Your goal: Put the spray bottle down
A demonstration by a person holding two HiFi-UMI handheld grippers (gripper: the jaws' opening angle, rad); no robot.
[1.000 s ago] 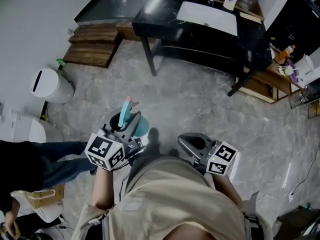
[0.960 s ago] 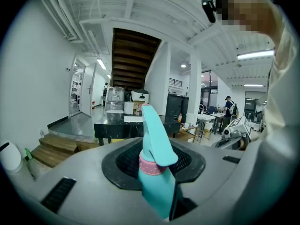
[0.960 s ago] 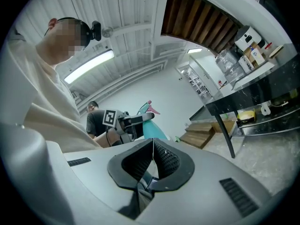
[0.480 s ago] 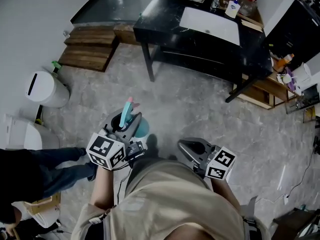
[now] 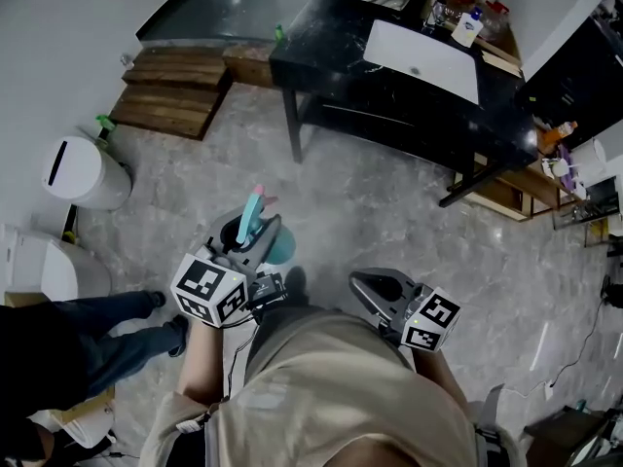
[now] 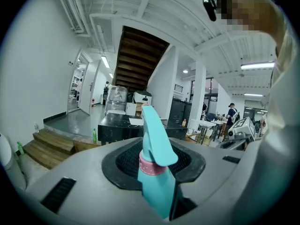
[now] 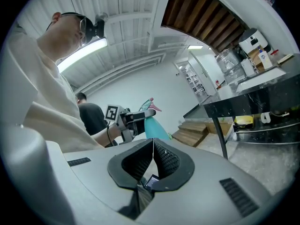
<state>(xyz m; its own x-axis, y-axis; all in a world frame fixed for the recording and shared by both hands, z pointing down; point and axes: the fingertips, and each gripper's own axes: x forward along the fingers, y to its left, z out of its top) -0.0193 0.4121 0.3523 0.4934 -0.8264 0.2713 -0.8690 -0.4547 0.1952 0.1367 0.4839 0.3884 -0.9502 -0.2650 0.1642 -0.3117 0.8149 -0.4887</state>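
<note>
Left gripper [image 5: 250, 243] pinches the spray bottle [image 5: 279, 247] by its neck, roughly upright, well short of the black table [image 5: 321, 61]. Right gripper [image 5: 375, 286], equally far from the table, has jaws pressed together, empty.

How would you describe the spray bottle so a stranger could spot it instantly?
Near the black table, over the grey floor, a person holds two grippers. The spray bottle is clamped in the left gripper. It is teal with a pink collar, while the right gripper is shut and empty.

Bare stone floor [image 5: 370, 212] ahead, black table [image 5: 331, 61] beyond it, white bin [image 5: 80, 173] and wooden steps [image 5: 175, 90] off left.
</note>
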